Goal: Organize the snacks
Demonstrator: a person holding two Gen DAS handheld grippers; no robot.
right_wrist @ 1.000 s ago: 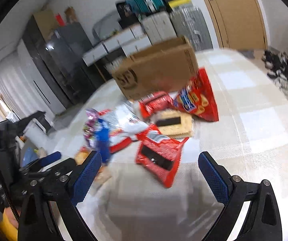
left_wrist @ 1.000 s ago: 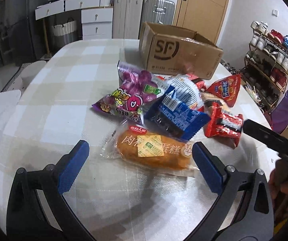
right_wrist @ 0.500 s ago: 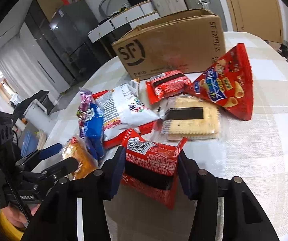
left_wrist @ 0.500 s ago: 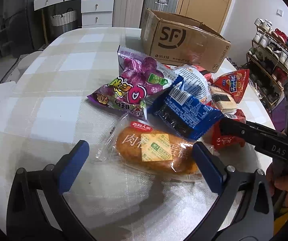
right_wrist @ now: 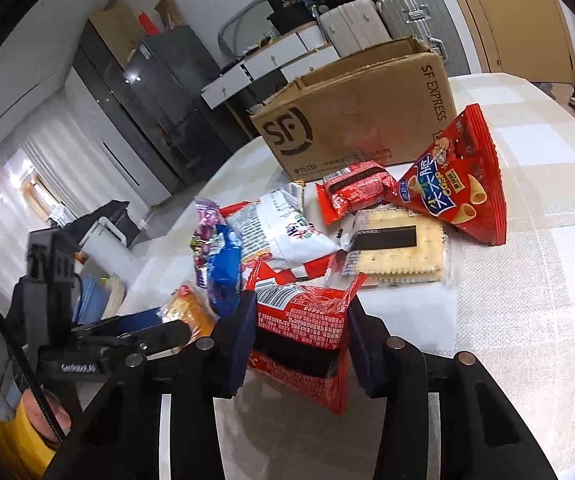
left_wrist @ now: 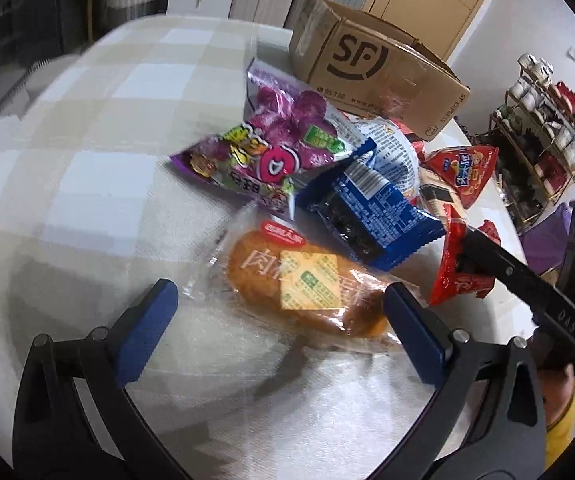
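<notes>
The right gripper (right_wrist: 301, 340) has just been closing, and its two blue pads now squeeze a red snack pack (right_wrist: 303, 332) from both sides. The pack sits at the near edge of the snack pile on the checked table (right_wrist: 527, 280). The left gripper (left_wrist: 279, 328) is wide open with nothing in it. Its pads stand on either side of a bread in a clear wrapper (left_wrist: 307, 284), but they do not touch it.

What could go wrong? The red pack is soft and puffy, so it could slip out or get squashed if the squeeze is too light or too hard. Its far corner lies close to the cracker pack (right_wrist: 399, 248), so lifting it could drag that one along. The two grippers are near each other, and they could bump if both move at once. The bread wrapper is shiny and loose, so the left pads might pinch only plastic. The blue cookie pack (left_wrist: 371, 216) lies just beside the bread and may get pushed.

The brown cardboard box (right_wrist: 367, 120) at the far side says "SF" in a big round mark and "SF EXPRESS" down one edge. The snacks likely go in there. The purple candy bag (left_wrist: 275, 152), the white bag (right_wrist: 287, 232), the small red wrapper (right_wrist: 355, 192) and the red cone-snack bag (right_wrist: 459, 184) have Chinese writing too small for me to read. The bread has big pale Chinese letters and a yellow sticker.
</notes>
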